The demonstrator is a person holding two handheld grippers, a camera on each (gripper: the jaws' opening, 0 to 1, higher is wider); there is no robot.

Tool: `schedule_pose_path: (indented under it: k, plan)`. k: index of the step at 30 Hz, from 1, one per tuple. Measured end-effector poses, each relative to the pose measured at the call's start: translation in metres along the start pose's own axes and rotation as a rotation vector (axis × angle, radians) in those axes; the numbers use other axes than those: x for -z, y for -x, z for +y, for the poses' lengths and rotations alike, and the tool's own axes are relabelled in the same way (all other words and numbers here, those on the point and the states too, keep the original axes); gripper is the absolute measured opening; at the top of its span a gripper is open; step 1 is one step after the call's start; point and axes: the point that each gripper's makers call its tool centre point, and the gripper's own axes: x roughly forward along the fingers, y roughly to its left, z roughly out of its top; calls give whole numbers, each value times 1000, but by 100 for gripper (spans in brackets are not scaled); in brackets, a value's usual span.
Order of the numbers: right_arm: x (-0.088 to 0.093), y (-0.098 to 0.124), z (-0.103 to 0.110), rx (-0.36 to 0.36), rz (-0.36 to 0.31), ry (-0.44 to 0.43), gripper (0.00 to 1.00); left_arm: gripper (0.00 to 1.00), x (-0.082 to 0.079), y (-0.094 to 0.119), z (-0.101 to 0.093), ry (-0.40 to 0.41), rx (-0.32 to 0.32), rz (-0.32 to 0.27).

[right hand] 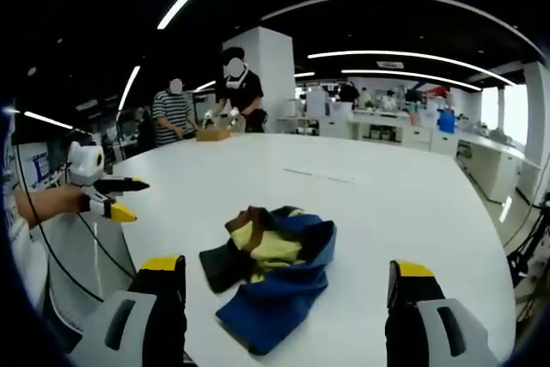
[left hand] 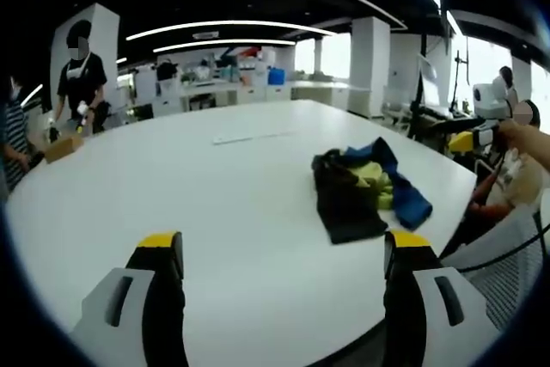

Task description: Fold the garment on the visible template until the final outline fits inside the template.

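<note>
I am seeing the garment lying crumpled in a blue, yellow and black heap on the white tabletop, just ahead of the right gripper. Both the right and the left gripper are holding their fingers wide apart, gripping nothing. No template outline is showing clearly; folding looks unstarted.

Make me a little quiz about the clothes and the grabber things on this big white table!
1. True or false: the garment is already folded flat.
2. What colours show on it?
3. Is the right gripper: A open, B shut on cloth?

Key:
1. False, it lies crumpled on the table.
2. Blue, yellow and black, with a brownish edge.
3. A; the left gripper is open too.
</note>
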Motion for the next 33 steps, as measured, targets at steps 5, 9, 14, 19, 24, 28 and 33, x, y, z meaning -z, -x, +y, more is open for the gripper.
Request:
schedule_pose_path:
  k: [5, 9, 14, 19, 24, 28, 33]
  plan:
    - [1, -1, 2, -10, 4, 1, 96, 94, 0, 1, -1, 1, 2, 0]
    - [2, -1, 3, -14, 10, 3, 96, 93, -2, 1, -1, -1, 3, 0]
    - [2, -2, 5, -26, 15, -1, 94, 92, -4, 0, -3, -6, 10, 1]
    - [3, -4, 9, -49, 26, 4, 89, 90, -6, -1, -5, -14, 18, -2]
    - [0, -8, 11, -65, 30, 27, 85, 88, -5, -6, -8, -35, 48, 8]
    - [-2, -11, 12, -73, 26, 39, 81, 86, -6, -10, -11, -57, 74, 6]
    - [-3, -16, 13, -88, 28, 51, 74, 82, -7, -16, -14, -80, 103, 7]
